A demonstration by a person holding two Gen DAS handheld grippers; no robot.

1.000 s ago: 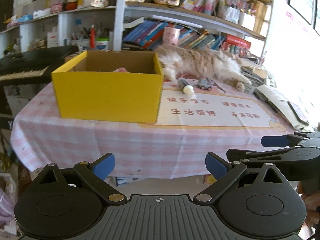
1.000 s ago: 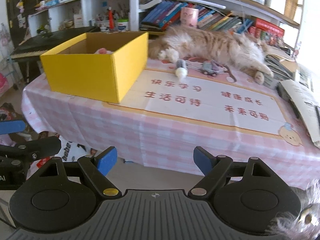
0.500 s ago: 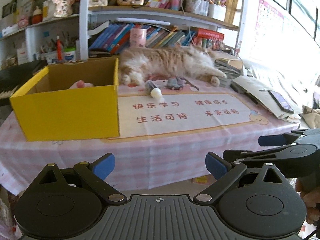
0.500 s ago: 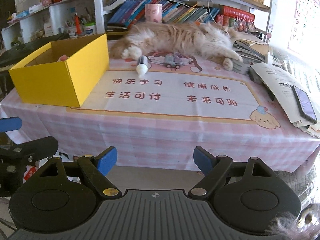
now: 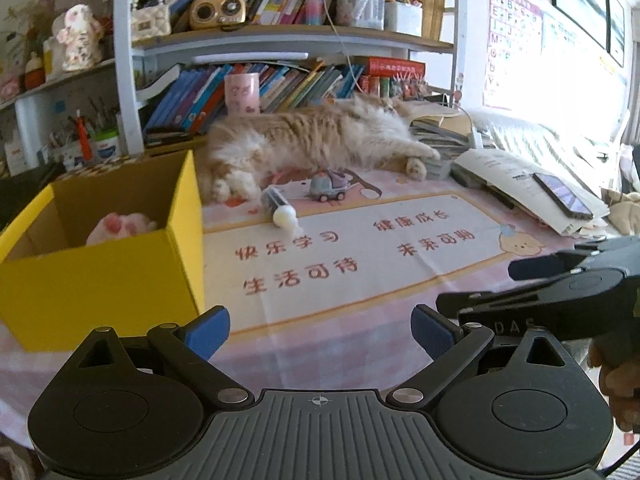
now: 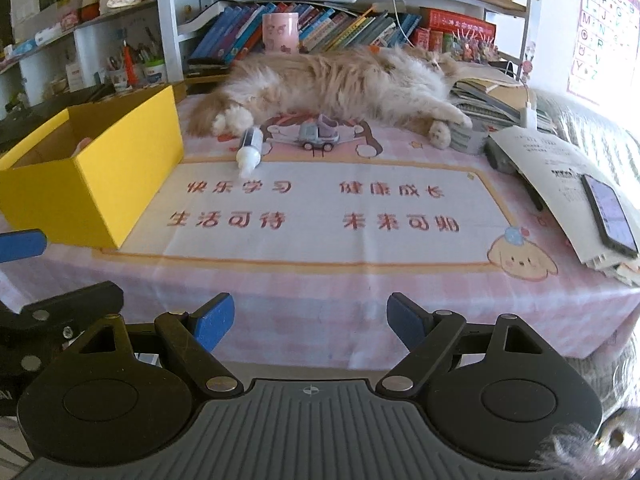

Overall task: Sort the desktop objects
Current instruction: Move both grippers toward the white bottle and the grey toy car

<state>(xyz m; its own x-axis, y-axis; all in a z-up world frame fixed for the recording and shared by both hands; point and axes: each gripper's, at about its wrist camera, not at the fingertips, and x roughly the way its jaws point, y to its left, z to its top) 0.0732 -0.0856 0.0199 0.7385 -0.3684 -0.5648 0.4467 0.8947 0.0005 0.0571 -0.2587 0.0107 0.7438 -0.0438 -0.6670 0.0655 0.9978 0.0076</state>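
Both tools wide open, empty: left tool (image 5: 320,330), right tool (image 6: 310,322), at the desk (image 6: 320,280) edge. Tube (image 6: 249,151) and toy car (image 6: 319,136) lie beside the cat (image 6: 340,84). Yellow box (image 6: 100,168) left. Right tool body reads "DAS". Poster (image 6: 604,28) shows alphabet letters.

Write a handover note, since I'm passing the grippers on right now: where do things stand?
Left gripper and right gripper: both open, empty, short of the table edge.
Yellow box at table's left, a pink plush already inside.
Left to sort: the syringe-like tube and toy car, on the mat just in front of the sleeping cat. Approach gently.
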